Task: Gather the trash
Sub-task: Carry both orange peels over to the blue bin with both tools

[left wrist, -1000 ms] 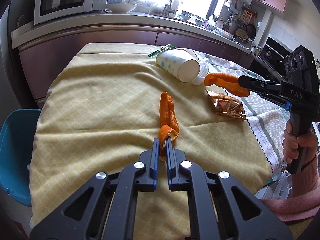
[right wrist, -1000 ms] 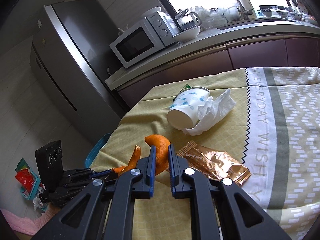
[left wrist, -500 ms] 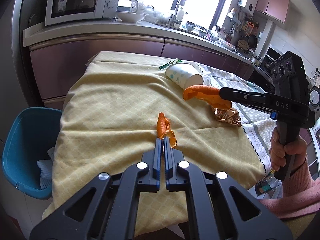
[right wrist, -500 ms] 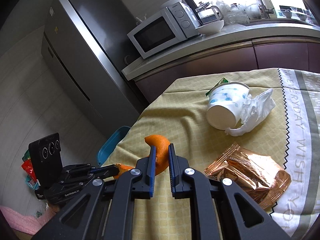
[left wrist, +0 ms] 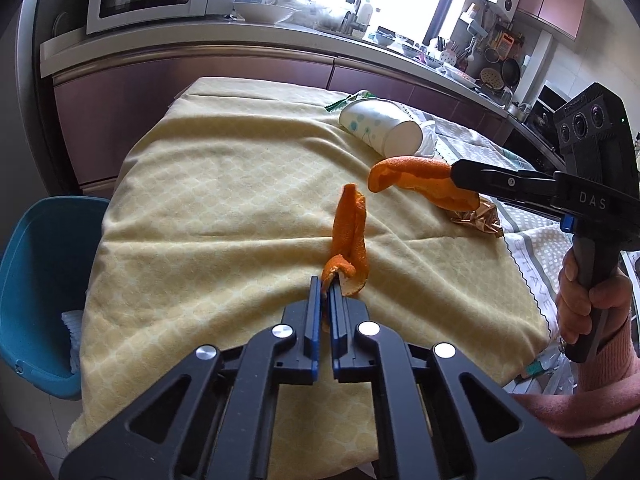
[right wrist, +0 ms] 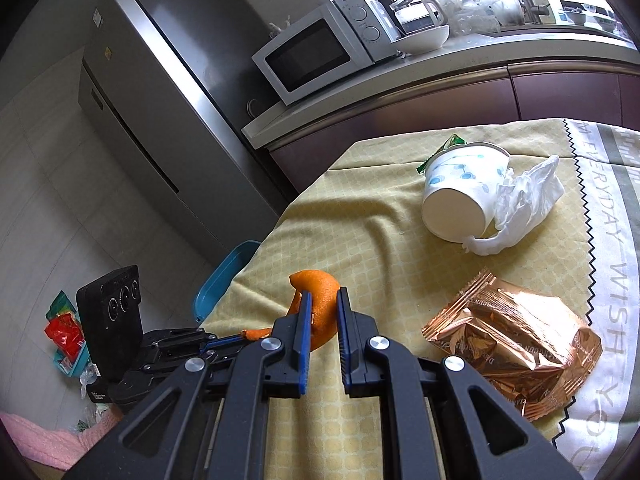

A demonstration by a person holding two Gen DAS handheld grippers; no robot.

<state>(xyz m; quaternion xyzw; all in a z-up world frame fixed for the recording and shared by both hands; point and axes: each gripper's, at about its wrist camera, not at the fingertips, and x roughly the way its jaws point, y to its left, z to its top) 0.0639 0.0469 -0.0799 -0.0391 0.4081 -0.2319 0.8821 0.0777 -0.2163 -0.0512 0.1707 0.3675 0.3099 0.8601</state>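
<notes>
Left tool (left wrist: 327,282) clamped on the lower end of a long curled strip of orange peel (left wrist: 350,236), raised over the yellow-clothed tabletop (left wrist: 224,200), jaws nearly together with only the thin rind between. Right tool (right wrist: 323,300) closed narrowly on a second, thicker curved piece of orange peel (right wrist: 318,288), held in the air above the cloth. Farther back on the tabletop: a white paper cup with blue dots (right wrist: 460,204), tipped on its side, touching a crumpled white tissue (right wrist: 524,200); a small green wrapper (right wrist: 446,150) behind the cup; a shiny copper-coloured foil snack packet (right wrist: 516,344) flat near the cloth's zigzag edge. Beside the tabletop on the floor, a blue plastic bin (left wrist: 36,288).
</notes>
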